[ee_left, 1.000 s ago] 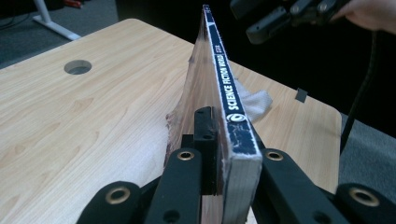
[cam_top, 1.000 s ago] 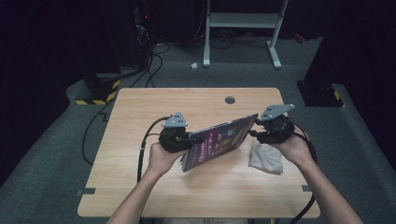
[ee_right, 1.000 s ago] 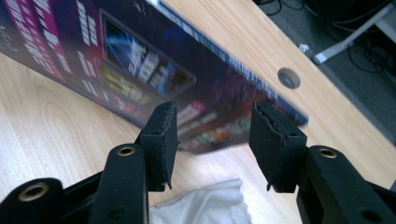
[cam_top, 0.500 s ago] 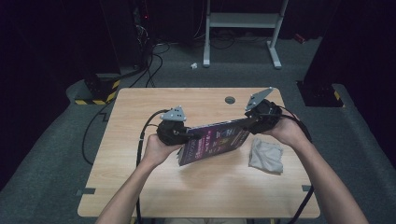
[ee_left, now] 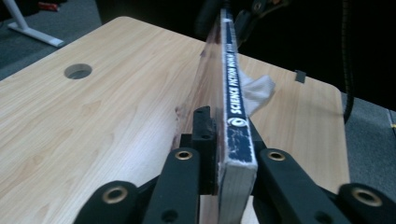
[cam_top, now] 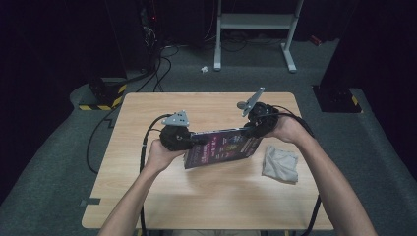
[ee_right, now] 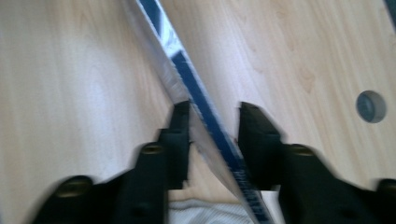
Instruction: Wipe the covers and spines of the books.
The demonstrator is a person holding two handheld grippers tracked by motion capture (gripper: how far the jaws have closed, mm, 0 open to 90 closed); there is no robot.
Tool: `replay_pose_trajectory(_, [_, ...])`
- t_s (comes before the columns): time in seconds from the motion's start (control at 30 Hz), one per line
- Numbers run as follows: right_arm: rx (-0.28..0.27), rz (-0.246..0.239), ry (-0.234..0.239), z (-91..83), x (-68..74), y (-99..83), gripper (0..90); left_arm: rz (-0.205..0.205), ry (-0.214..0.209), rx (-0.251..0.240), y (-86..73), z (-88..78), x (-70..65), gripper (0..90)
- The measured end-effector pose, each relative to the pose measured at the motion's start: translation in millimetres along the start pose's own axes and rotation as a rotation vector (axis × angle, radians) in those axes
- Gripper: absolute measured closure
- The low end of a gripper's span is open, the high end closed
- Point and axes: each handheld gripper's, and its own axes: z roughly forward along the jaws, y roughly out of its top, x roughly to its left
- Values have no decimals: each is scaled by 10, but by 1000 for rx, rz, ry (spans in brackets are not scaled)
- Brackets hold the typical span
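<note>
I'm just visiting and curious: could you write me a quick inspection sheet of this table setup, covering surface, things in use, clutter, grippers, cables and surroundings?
Surface: light wooden table with a round hole near its far edge.
Job's things: a book held up between both grippers, spine upward; a crumpled grey cloth beside it.
Clutter: nothing seen.
Grippers: left gripper clamped on one end of the book; right gripper straddles the other end, its jaws have just been closing, one pad apart from the book.
Cables: black cable from the left gripper; more on the floor.
Surroundings: grey carpet, white stand, striped base.
</note>
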Motion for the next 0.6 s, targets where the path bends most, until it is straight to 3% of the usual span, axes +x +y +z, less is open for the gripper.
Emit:
replay_pose_trajectory(0.03, [8,5,4,-11,17,2,725,-8,8,6,0,-3,11,798])
replay_pose_trajectory(0.07, [20,-37,-9,-7,66,8,752,-17,13,14,-4,2,31,773])
replay_pose_trajectory(0.1, [24,-48,11,0,88,-7,758,-26,15,12,-7,6,48,755])
replay_pose_trajectory(0.13, [15,-42,11,-1,89,-16,763,-42,23,10,-4,16,68,745])
replay_pose_trajectory(0.23, [0,-49,1,-9,96,-25,792,-73,68,4,8,44,121,680])
replay_pose_trajectory(0.3, [-8,-63,3,-11,116,-13,813,-112,121,11,1,67,162,609])
replay_pose_trajectory(0.37, [-7,-81,4,-3,144,6,830,-145,144,18,-16,91,191,532])
replay_pose_trajectory(0.6, [-27,-32,29,6,188,-2,836,-192,235,14,-67,151,178,361])
